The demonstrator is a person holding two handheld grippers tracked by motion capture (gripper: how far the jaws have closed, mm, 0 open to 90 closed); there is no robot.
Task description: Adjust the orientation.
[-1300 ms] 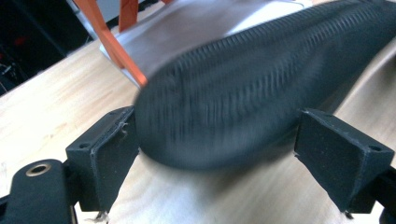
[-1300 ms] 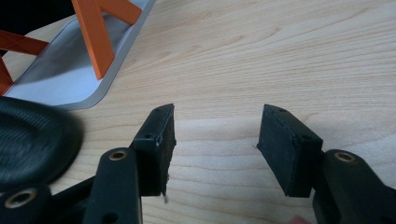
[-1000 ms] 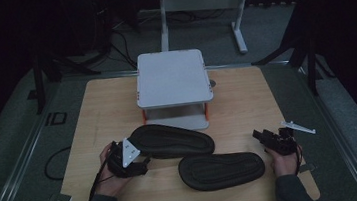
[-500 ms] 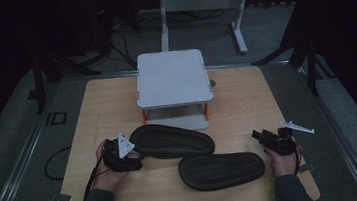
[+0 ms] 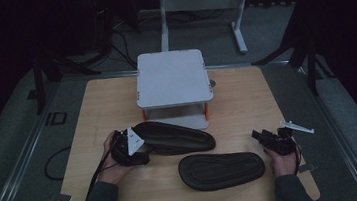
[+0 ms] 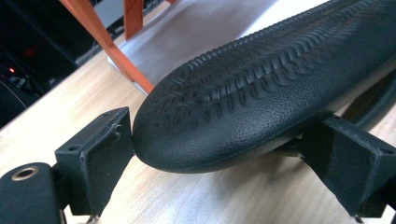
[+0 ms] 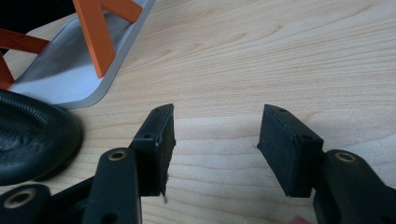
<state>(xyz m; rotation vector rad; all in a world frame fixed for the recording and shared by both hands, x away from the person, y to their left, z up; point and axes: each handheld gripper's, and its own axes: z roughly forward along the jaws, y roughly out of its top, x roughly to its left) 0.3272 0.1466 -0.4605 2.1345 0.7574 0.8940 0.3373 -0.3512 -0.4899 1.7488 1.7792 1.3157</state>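
While the far black slipper (image 5: 175, 137) lies sole-up just in front of the grey stand (image 5: 172, 78), its left end sits between the jaws of the left gripper (image 6: 219, 158) — the left pad touches the rim, but whether the right pad presses cannot be told. A good grip would need both pads square on the sole's edge, not on the curved top, before any lift. To its right and nearer lies the second slipper (image 5: 221, 169), untouched. Further right, the right gripper (image 7: 215, 144) rests over bare table (image 7: 280, 56) — jaws moderately wide apart, with nothing between them.
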